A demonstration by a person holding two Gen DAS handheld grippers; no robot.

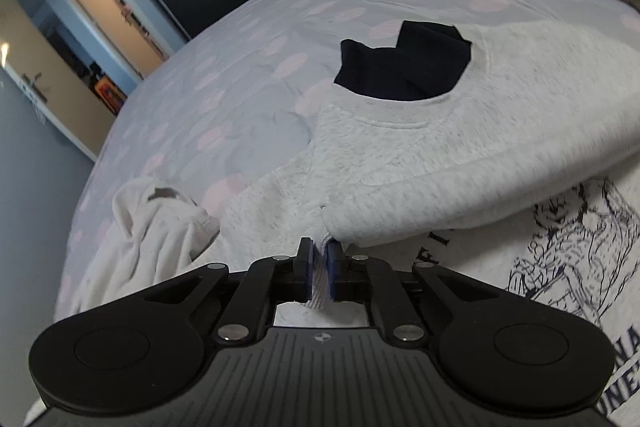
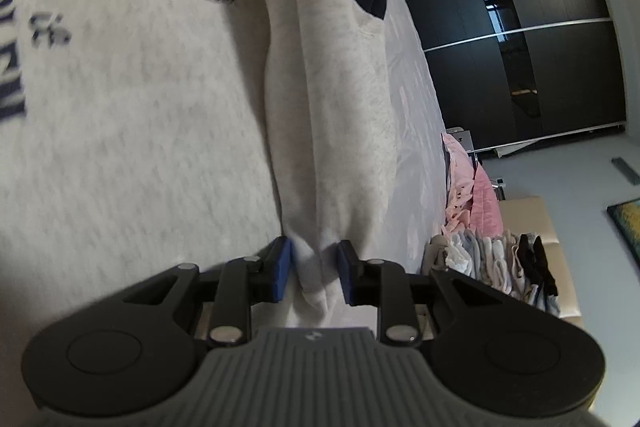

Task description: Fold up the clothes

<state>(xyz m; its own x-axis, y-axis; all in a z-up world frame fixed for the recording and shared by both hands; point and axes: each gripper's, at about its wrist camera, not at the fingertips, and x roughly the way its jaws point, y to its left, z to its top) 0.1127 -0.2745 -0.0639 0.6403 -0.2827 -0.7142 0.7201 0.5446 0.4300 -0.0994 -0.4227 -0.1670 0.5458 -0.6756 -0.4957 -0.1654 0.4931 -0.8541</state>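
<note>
The gray sweatshirt lay on the bed. The left gripper pinched its edge tight. The right gripper squeezed a thick fold. It looked soft, floppy and a bit heavy, so corners were best to hold.

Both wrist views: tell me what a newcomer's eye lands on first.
The pale grey sweatshirt fills both views, spread on the spotted bedspread with dark navy lining showing at its neck and a navy print on its front. Each gripper pinches it: the left gripper on a thin edge, the right gripper on a thick fold. Pink clothes are piled beyond.
</note>
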